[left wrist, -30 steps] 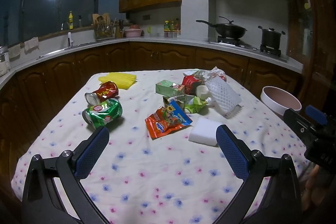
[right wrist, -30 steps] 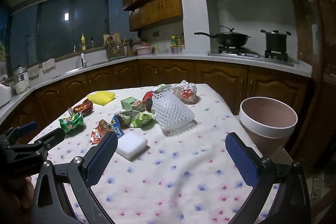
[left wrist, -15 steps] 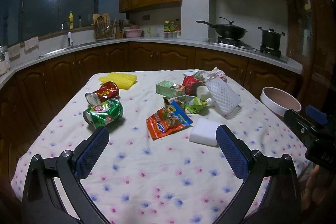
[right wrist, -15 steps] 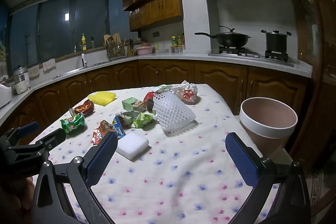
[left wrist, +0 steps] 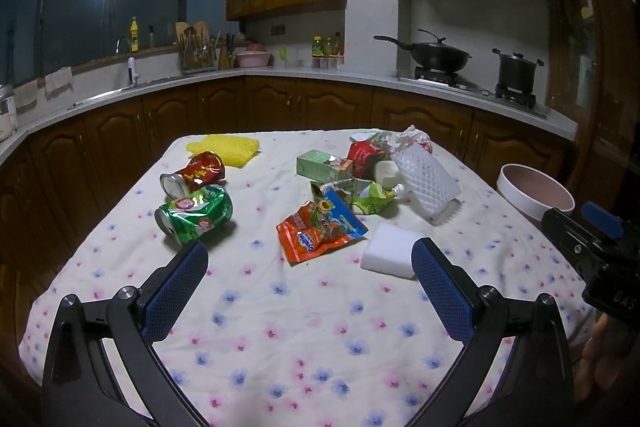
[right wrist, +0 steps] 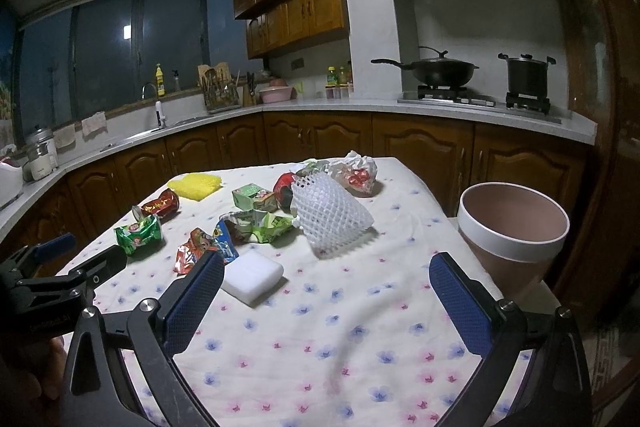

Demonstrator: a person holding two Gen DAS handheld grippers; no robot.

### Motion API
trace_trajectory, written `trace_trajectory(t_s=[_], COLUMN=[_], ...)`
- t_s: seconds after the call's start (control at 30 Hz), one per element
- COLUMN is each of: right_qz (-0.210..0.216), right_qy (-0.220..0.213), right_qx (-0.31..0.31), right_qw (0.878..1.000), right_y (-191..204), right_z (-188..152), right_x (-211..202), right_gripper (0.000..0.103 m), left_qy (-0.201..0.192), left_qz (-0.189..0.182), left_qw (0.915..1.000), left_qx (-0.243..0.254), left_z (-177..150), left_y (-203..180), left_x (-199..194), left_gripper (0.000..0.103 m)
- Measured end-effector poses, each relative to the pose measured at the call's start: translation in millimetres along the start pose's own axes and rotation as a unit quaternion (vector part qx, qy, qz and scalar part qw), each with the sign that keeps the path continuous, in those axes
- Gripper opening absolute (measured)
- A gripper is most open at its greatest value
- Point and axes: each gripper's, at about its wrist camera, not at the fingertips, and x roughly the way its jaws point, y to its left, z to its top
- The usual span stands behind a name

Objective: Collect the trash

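My left tongs (left wrist: 307, 259) hang spread wide and empty above the flower-print bench (left wrist: 280, 327). Beyond their blue pads (left wrist: 176, 287) lie a crushed green can (left wrist: 195, 213) and, just behind it, a dented red can (left wrist: 193, 175). An orange snack wrapper (left wrist: 320, 233) sits beside a white foam block (left wrist: 392, 251). A white mesh sleeve (left wrist: 426, 183) rests farther back. At right, a pink bin (left wrist: 534, 191) stands off the bench's edge.
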Motion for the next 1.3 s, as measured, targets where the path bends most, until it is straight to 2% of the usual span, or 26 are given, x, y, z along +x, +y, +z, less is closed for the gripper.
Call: trace_trajectory(t_s=[0.33, 0.63, 0.97, 1.17, 1.3], right_qz=[0.013, 0.043, 0.072, 0.071, 0.061], right_qy=[0.021, 0.06, 0.112, 0.144, 0.168], right_qx=[0.008, 0.02, 0.034, 0.028, 0.015], right_qw=[1.0, 0.997, 0.991, 0.987, 0.984], right_y=[1.8, -6.1, -14.0, -13.3, -14.2], right_z=[0.7, 16.8, 43.9, 52.7, 53.8], right_x=[10.3, 43.7, 104.3, 146.4, 175.6], right_gripper=[0.103, 0.103, 0.102, 0.101, 0.097], left_qy=[0.036, 0.083, 0.146, 0.178, 0.192], left_qz=[-0.014, -0.035, -0.036, -0.033, -0.039], left_qw=[0.9992, 0.996, 0.9879, 0.9828, 0.9798], left_qx=[-0.011, -0.006, 0.037, 0.038, 0.042], left_z=[2.3, 15.2, 33.5, 38.4, 39.8], left_y=[9.9, 15.2, 14.9, 21.7, 22.0], left_x=[23.5, 59.2, 117.6, 148.5, 162.8], left_gripper=[0.103, 0.103, 0.103, 0.102, 0.093])
